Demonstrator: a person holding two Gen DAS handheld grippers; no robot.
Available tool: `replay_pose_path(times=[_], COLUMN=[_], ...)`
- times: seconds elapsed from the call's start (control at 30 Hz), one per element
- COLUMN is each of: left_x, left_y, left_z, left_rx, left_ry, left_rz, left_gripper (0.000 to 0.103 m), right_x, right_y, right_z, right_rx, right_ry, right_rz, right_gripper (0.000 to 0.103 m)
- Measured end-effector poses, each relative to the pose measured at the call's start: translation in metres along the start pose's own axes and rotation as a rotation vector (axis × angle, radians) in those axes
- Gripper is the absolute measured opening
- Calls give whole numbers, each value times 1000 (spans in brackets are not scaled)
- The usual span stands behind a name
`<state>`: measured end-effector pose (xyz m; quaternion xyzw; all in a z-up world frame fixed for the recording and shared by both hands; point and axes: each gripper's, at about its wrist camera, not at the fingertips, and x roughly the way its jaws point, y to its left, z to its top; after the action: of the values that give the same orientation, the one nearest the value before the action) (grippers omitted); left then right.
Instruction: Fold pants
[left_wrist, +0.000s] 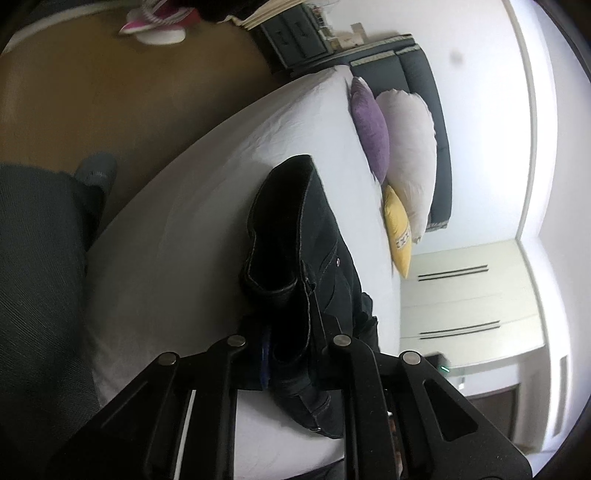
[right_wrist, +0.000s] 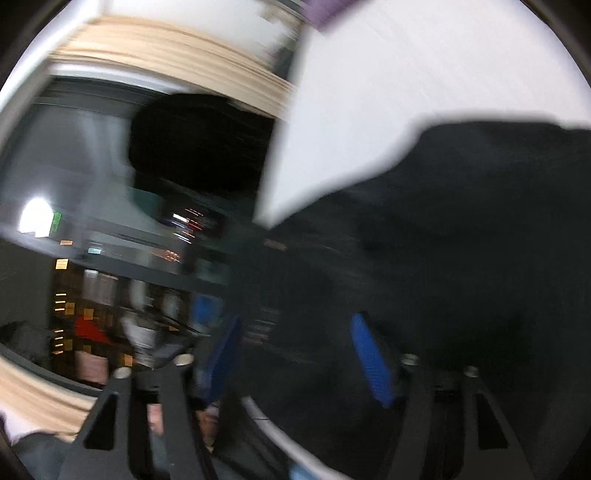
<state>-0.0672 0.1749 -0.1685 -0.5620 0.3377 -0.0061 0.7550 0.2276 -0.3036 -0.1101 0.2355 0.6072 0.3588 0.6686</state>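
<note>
The bed (left_wrist: 192, 206) is the biggest thing before me, a white sheet stretched fairly flat, with a white pillow (left_wrist: 410, 155), a purple cushion (left_wrist: 371, 125) and a yellow cushion (left_wrist: 398, 229) propped against the dark headboard (left_wrist: 428, 110) at its far end; on that sheet lie the pants (left_wrist: 303, 236), dark denim, partly bunched, one thick hemmed edge curling up toward the pillows and the rest running back to my left claw (left_wrist: 291, 354).

I judge the cloth soft but weighty for its kind; denim holds a crease and will not slip much on the sheet, yet it sags and drags if lifted by one point, so I would take it at a stitched seam or at the waistband, where the layers are thick and the bite is sure; nothing here is fragile.

My left claw sits low at the near edge of the bed with denim gathered between its fingers, and it looks clamped on the pants, though the pads are mostly buried in dark cloth, so I take that as likely rather than certain.

In the right wrist view everything is smeared by motion; the pants (right_wrist: 461, 229) fill the right side over the white sheet, and my right claw (right_wrist: 295, 354) has its blue pads (right_wrist: 371, 360) standing apart, with dark cloth lying just between and beyond them; the nearer pad seems to touch the fabric, but I cannot tell for sure.
</note>
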Motion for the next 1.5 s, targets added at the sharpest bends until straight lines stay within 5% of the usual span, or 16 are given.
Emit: replay_pose_path(times=[0.1,0.4,0.53,0.67,0.87,1.1,1.17,1.3,1.5], left_x=[-2,-2,24,91,187,197,195,184,190], left_y=[-20,-124,-217,-278,-272,-273,-272,-263,-277], left_z=[-1,-14,-50,-122,-230,-262,-271,-299,-320], left_rx=[69,376,654,923,1143,1299,1343,1390,1437], left_ry=[-13,-42,-33,75,305,309,299,298,307], left_rz=[18,39,46,59,146,166,172,174,146], left_gripper=[12,12,12,12,12,12,12,12,12], right_x=[-3,-10,-58,-117,-152,-144,-140,-136,-158], right_y=[-15,-5,-9,-14,-42,-67,-60,-57,-67], right_z=[0,-20,-13,-7,-25,-36,-36,-32,-36], right_rx=[35,-25,61,33,60,109,71,40,28], right_ry=[-42,-116,-167,-208,-186,-164,-157,-129,-158], right_rz=[66,33,91,160,203,182,165,34,-15], right_gripper=[67,67,68,77,87,86,77,27,15])
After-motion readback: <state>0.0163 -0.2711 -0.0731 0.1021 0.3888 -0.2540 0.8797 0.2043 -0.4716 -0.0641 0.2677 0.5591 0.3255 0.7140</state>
